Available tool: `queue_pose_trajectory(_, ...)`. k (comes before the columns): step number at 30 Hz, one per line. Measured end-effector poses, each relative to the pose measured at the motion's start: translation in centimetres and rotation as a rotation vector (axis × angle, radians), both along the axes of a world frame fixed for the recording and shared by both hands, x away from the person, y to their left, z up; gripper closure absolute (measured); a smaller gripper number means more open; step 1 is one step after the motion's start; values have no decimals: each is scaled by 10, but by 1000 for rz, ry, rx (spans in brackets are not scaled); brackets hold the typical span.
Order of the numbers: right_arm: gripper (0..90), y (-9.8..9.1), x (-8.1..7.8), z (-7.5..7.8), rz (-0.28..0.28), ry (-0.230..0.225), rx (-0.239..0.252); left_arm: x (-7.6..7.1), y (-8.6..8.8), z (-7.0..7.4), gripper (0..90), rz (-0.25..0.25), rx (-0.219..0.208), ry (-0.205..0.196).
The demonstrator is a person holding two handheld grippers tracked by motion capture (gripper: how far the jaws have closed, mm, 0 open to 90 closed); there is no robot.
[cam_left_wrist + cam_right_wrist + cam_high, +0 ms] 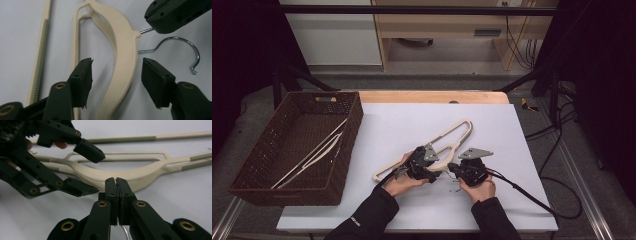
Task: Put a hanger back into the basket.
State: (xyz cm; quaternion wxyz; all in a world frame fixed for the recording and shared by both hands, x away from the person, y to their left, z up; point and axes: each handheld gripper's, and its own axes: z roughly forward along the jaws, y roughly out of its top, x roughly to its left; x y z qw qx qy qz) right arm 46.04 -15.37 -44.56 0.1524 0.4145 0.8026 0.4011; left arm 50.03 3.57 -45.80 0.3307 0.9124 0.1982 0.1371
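— Two grippers on one hanger [432,152]. Where does each stand?

— The right gripper [116,182] is clamped on the wire hook [175,47] at its stem; the left gripper [116,75] is spread wide, straddling the cream shoulder without touching it.

— What worries you?

— Thin wire could twist or slip between flat pads, letting the hanger swing. And if the left one closes off-centre, the curved shoulder may squirt sideways.

— Room to move?

— Plenty of bare white table [512,130] ahead and to the right. The brown basket [339,150], holding another hanger, stands to the left, well apart; the near edge is close behind the hands.
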Motion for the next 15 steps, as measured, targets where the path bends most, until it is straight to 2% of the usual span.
queue_pose_trajectory(3, 889, 0, 0, 0, 0, -2, 4, 1, -4, -3, 505, -10, 21, -13)
queue_pose_trajectory(9, 889, -1, -1, 2, 4, -6, 7, 1, -4, -2, 660, -23, 39, -2)
queue_pose_trajectory(15, 884, -1, -2, 3, 7, 3, 22, -4, -7, 1, 694, -45, 70, -39)
